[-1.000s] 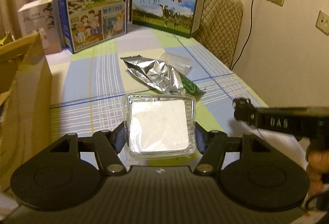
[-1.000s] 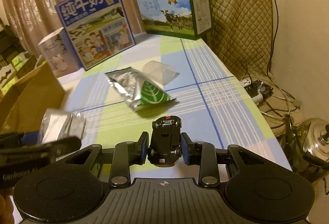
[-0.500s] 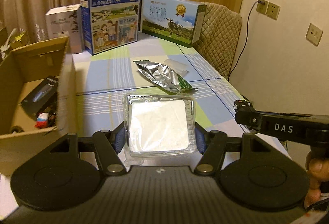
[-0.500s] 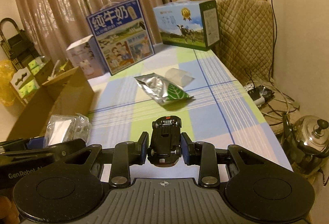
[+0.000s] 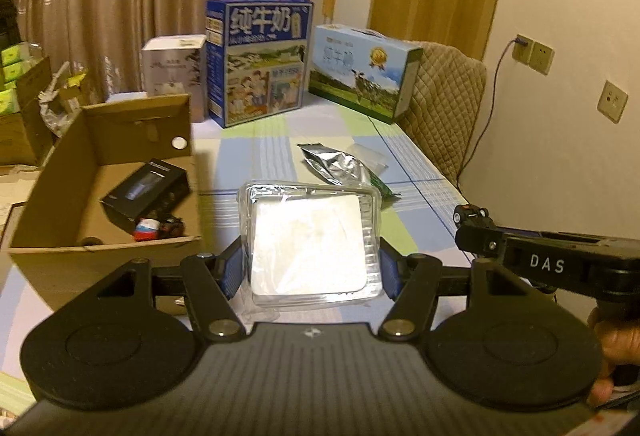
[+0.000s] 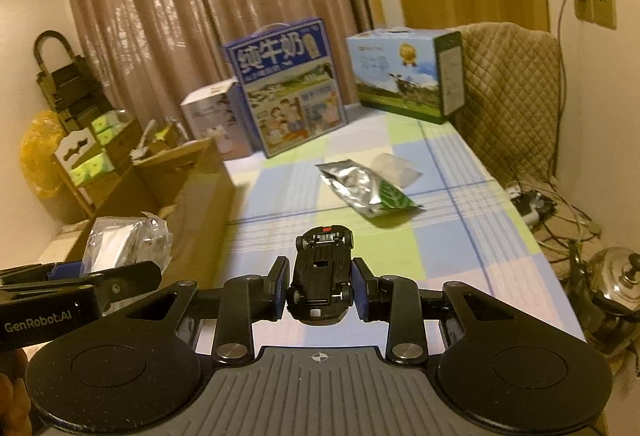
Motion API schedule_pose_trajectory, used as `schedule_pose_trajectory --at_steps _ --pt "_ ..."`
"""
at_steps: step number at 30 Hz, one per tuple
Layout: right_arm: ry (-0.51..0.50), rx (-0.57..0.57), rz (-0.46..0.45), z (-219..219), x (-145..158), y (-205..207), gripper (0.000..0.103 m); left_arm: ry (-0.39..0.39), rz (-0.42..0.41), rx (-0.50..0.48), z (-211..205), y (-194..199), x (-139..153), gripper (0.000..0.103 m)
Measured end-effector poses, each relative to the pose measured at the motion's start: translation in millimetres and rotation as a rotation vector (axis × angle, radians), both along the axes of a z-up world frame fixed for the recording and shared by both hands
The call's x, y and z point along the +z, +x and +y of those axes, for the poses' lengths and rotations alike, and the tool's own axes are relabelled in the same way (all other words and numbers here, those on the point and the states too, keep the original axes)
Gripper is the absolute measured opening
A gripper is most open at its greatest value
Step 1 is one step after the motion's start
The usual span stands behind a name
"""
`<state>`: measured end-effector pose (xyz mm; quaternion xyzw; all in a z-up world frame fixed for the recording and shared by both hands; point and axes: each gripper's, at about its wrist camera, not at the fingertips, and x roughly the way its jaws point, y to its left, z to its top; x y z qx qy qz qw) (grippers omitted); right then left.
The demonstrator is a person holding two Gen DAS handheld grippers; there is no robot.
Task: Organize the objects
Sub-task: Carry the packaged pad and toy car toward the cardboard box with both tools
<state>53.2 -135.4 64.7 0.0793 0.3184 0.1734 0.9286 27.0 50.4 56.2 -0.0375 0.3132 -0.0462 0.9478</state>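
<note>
The cardboard box is the place to aim for. It sits open at the left edge of the counter, and a black case and some small toys already lie inside it. It looks like both held things should go in there too.

To do it well, each thing should be carried right over the open top of the box, then lowered inside before the tongs let go. The big packet should go first, into the bare part of the box floor. The small car can go in after, beside it.

The left tongs are about half open and squeeze a clear packet with a white pad on both sides, up in the air to the right of the box.

The right tongs are nearly closed and pinch a little black toy car, belly up, further right of the box.

A silver foil bag lies on the counter, well beyond the box.
</note>
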Motion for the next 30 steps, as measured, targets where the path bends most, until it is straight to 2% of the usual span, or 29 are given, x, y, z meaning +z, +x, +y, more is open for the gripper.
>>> schedule_pose_trajectory --at_steps 6,13,30 --pt "0.005 0.047 -0.018 21.6 10.8 -4.5 0.030 0.017 -0.016 0.044 22.0 -18.0 16.8 0.060" --pt "0.002 0.101 -0.015 48.0 13.1 -3.7 0.030 0.008 -0.013 0.095 48.9 -28.4 20.8 0.060" --pt "-0.016 0.155 -0.002 81.3 9.3 16.7 0.030 -0.021 0.003 0.154 93.0 -16.4 17.7 0.060"
